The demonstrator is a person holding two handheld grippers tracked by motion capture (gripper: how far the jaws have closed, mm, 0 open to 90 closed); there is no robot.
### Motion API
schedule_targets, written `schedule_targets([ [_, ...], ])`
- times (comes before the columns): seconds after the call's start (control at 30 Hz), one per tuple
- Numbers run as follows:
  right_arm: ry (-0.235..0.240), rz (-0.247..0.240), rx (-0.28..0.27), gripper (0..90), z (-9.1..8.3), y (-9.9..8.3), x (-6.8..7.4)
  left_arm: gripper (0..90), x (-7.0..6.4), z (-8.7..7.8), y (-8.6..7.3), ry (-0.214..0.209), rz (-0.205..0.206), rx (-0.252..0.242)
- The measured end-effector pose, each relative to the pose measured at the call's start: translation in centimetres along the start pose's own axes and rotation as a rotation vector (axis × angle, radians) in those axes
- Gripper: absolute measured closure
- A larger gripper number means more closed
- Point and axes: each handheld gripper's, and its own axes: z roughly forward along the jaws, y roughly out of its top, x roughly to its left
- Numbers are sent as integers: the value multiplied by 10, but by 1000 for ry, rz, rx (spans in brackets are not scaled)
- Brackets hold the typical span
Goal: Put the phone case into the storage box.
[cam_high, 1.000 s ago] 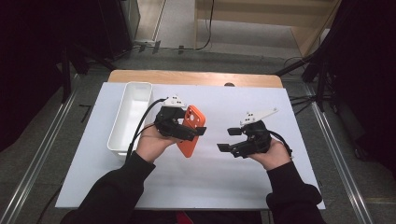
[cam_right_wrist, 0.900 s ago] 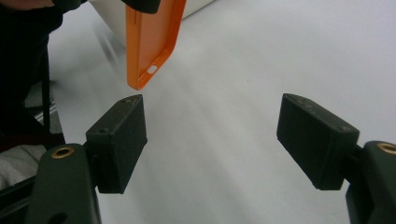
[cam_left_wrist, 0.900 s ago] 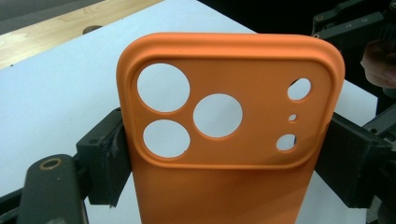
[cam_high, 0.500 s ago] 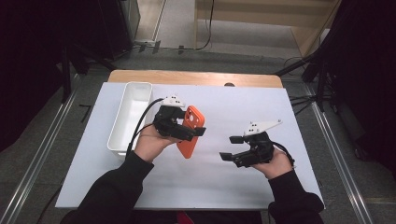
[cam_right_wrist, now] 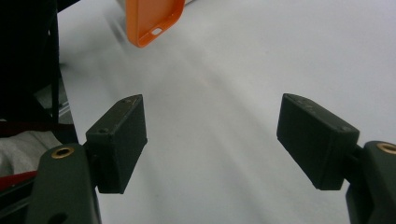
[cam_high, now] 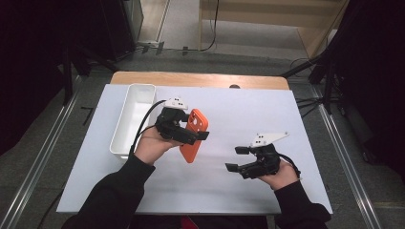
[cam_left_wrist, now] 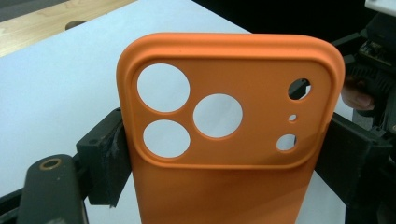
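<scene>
An orange phone case [cam_high: 193, 136] with round camera holes is clamped across its width by my left gripper [cam_high: 188, 129], held above the middle of the white table. In the left gripper view the case [cam_left_wrist: 229, 140] stands upright between the two black jaws, back side toward the camera. My right gripper [cam_high: 235, 159] is low over the table at the right front, jaws wide apart with nothing between them [cam_right_wrist: 212, 135]. The case's lower end [cam_right_wrist: 154, 18] appears at the top of the right gripper view.
A long white tray [cam_high: 125, 129] lies at the table's left, just beyond my left hand. The white table top [cam_high: 248, 109] gives way to a wooden strip [cam_high: 200, 78] at the far edge. Metal rails run along both sides on the floor.
My right gripper has drawn back toward the table's front right, away from the case. The left gripper keeps the case in the same place.
</scene>
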Motion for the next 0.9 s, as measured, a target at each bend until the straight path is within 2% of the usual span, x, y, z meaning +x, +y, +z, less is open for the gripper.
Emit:
schedule_targets([
  [0.13, 2, 7, -12, 228, -1, -3, 0, 160, 3, -1, 0, -35, -17, -15],
  [0.5, -21, 20, -45, 228, -8, -22, -3, 160, 5, -5, -1, -32, -14, -18],
  [0.57, -17, 16, -51, 228, -7, -27, -3, 160, 6, -6, -1, -44, -22, -25],
  [0.9, -45, 53, -56, 228, -10, -48, -5, 160, 9, -12, 0, -48, -29, -43],
])
